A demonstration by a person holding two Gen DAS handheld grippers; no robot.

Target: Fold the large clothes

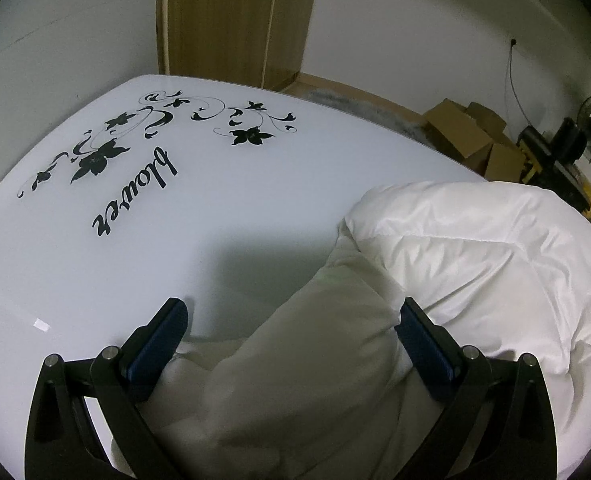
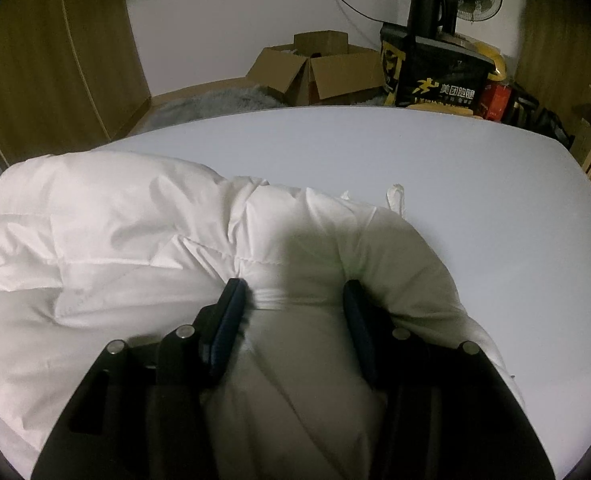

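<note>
Right wrist: gripper (image 2: 291, 300) straddles puffy quilted jacket (image 2: 135, 232).

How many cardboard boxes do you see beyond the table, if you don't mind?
2, stacked together on the floor behind the table's far edge: a large open box and a smaller one behind it. More may be hidden.

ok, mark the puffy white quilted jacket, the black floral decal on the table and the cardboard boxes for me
puffy white quilted jacket (image 2: 127, 216): right wrist view, on a bright quilted panel left of the gripper.
black floral decal (image 1: 95, 162): left wrist view, on the largest flower.
cardboard boxes (image 2: 319, 68): right wrist view, on an open flap.
</note>
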